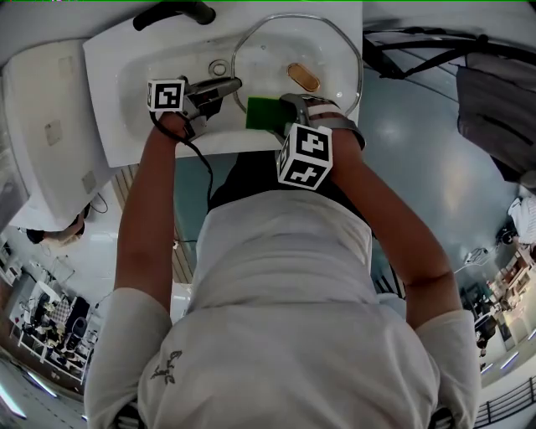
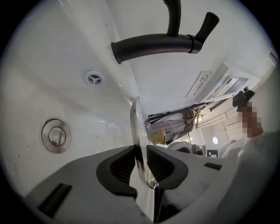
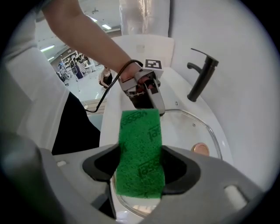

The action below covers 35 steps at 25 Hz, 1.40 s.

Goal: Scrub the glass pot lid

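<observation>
The round glass pot lid with a brown knob is held up over the white sink. My left gripper is shut on the lid's left rim. In the left gripper view the lid shows edge-on, pinched between the pads of the left gripper. My right gripper is shut on a green scouring pad at the lid's near edge. In the right gripper view the pad sticks out of the right gripper over the lid, toward the left gripper.
A black faucet arches over the basin's far side; in the left gripper view this faucet hangs above the drain and the overflow hole. The person's body stands close against the sink's front edge.
</observation>
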Tool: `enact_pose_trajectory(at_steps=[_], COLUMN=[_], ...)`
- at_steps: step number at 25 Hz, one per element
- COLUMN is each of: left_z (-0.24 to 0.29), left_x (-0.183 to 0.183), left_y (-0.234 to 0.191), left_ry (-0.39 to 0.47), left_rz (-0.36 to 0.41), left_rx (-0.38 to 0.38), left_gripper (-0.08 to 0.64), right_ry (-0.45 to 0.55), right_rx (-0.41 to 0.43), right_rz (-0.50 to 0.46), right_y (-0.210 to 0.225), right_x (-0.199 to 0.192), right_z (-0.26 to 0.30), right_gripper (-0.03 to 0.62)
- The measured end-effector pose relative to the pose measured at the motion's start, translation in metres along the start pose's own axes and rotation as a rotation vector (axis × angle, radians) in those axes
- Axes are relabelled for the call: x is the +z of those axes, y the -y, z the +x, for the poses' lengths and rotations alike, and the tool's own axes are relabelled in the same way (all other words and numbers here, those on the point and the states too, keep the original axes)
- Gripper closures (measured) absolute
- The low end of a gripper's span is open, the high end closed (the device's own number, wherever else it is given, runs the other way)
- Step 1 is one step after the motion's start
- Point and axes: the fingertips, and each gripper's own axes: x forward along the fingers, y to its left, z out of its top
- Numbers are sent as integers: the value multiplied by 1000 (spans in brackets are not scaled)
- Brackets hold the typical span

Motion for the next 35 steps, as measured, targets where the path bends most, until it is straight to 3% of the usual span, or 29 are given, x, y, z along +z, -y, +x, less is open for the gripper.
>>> enact_pose_trajectory(at_steps=[6, 12, 16, 19, 25, 31, 35], left_z=[2, -1, -1, -2, 1, -4, -2], left_x=[-1, -2, -2, -3, -4, -15, -18], left_y=[1, -3, -4, -6, -1, 2, 5], left_ry=[-22, -40, -46, -43, -49, -52, -62], left_rz=[6, -14, -22, -41, -33, -83, -43], left_rx=[-11, 24, 23, 35, 3, 19, 8], left_gripper=[477, 479, 480, 480, 482, 483, 482], right_ry=[-39, -137, -219, -244, -171, -76, -29], right_rx=[-33, -34, -38, -49, -57, -111, -166], right_rz=[60, 136, 241, 312, 411, 495, 537], right_y=[11, 26, 42, 53, 60, 69, 76], right_x=[-38, -113, -177, -203, -196, -178, -165], right_z=[-13, -28, -37, -42, -55, -77, -89], right_gripper=[301, 302, 302, 302, 301, 299, 299])
